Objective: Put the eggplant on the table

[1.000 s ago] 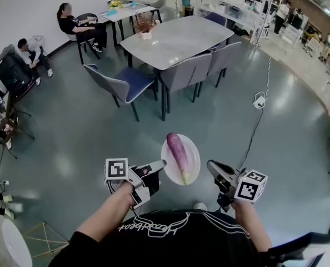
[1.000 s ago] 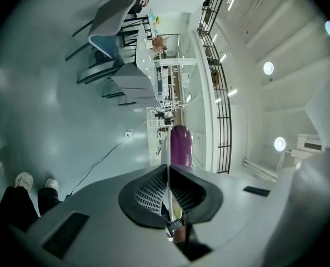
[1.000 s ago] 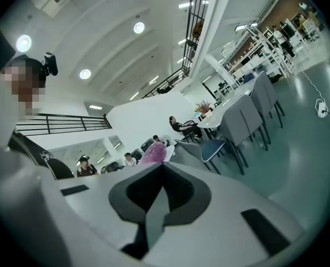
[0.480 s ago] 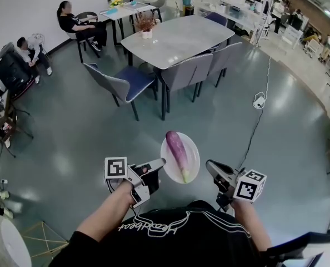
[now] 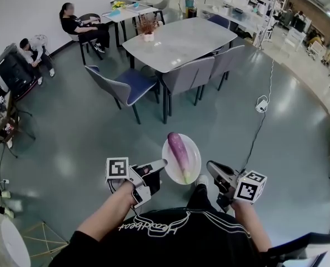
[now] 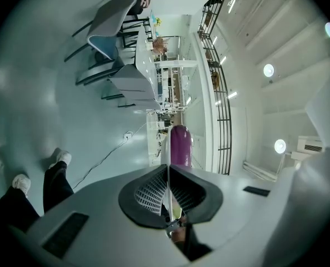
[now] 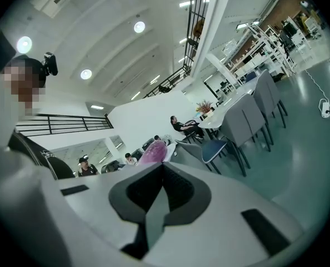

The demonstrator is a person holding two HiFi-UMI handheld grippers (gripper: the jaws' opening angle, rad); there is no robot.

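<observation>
Purple and glossy, the eggplant is lying lengthwise on an oval white plate, far short of the grey table beyond the plate. In the head view, the left gripper is pinching the plate's left rim; contact at the right gripper is hard to make out. In the left gripper view, ribbed black jaws are clamping the plate's thin edge and hiding half the eggplant. In the right gripper view, jaws are pressing shut on a grey strip, seemingly the plate's rim.
</observation>
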